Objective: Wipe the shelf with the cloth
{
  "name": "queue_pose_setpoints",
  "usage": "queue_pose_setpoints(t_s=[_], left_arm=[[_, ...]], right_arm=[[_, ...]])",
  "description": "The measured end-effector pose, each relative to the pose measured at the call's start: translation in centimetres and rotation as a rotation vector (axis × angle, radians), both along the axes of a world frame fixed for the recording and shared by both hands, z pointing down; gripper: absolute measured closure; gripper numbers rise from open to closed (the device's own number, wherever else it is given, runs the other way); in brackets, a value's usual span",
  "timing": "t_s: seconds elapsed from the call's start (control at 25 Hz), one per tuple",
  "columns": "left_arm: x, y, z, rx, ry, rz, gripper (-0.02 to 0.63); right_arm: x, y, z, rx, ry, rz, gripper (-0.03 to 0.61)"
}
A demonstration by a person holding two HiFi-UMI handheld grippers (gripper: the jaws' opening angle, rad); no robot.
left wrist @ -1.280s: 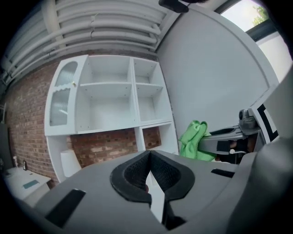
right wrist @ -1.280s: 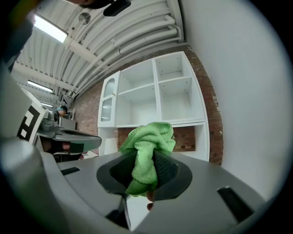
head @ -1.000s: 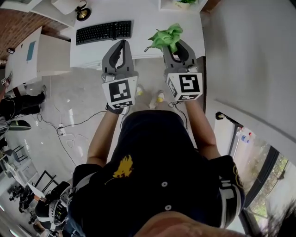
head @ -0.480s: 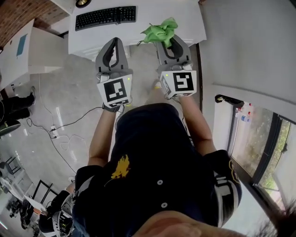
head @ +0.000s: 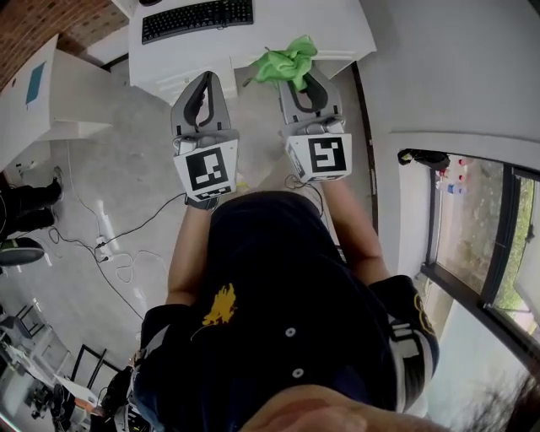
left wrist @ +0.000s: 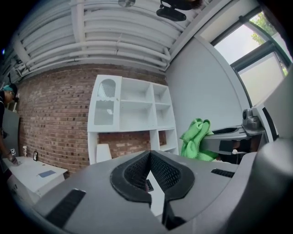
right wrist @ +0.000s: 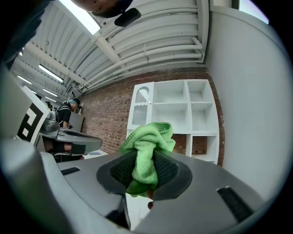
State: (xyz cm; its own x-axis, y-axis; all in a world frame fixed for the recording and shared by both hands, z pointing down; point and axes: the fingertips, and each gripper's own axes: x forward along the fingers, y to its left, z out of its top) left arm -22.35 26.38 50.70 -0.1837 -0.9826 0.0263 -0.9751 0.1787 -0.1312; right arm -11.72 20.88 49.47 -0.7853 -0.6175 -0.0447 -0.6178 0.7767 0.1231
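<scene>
- Both grippers sit a little higher in the head view than a second ago, and the white desk (head: 337,25) with its keyboard (head: 198,18) has slid toward the far edge. More of the window (head: 481,236) shows on the right.
- The right gripper (head: 302,80) is clenched on the green cloth (head: 283,61), which bunches up past the jaw tips with a short tail hanging below.
- The left gripper (head: 205,83) is empty, its jaws closed tip to tip, held just left of the right one.
- The white shelf unit (left wrist: 132,114) stands against the brick wall (left wrist: 55,123), far ahead and well apart from both grippers, so wiping has likely not begun.
- To do this well, I would keep the clamp firm during the approach and lay the bunched end flat on one shelf board. Then sweep it from back to front, keeping the left gripper clear of the compartments.
</scene>
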Motion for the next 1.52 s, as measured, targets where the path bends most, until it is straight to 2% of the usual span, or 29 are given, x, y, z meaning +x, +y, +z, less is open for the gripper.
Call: queue_pose_setpoints(t_s=[0.24, 0.48, 0.6, 0.76, 0.92, 1.12, 1.28, 1.52], left_arm=[[0.4, 3.2, 0.6, -0.019, -0.038, 0.022, 0.603], [0.4, 6.2, 1.2, -0.021, -0.02, 0.041, 0.603], [1.1, 6.6, 0.5, -0.004, 0.0, 0.068, 0.603], [1.2, 7.2, 0.2, 0.002, -0.013, 0.068, 0.603], [0.7, 8.2, -0.2, 0.0, 0.026, 0.072, 0.603], [1.0, 8.0, 0.0, 0.006, 0.006, 0.078, 0.603], [2.8, 8.4, 0.0, 0.05, 0.06, 0.093, 0.603], [3.8, 8.0, 0.7, 0.017, 0.06, 0.141, 0.603]], right_arm=[[1.2, 3.1, 1.2, -0.034, -0.019, 0.033, 0.502], [0.5, 6.5, 0.9, -0.004, -0.038, 0.019, 0.502], [0.5, 7.2, 1.0, -0.034, -0.054, 0.006, 0.502], [0.2, 7.8, 0.3, -0.001, -0.046, -0.003, 0.502], [-0.2, 8.5, 0.3, -0.01, -0.034, -0.028, 0.502], [-0.1, 8.8, 0.1, 0.009, -0.03, -0.043, 0.502], [0.8, 9.9, -1.0, 0.05, -0.051, -0.05, 0.502], [1.7, 10.0, -0.7, 0.048, -0.021, -0.04, 0.502]])
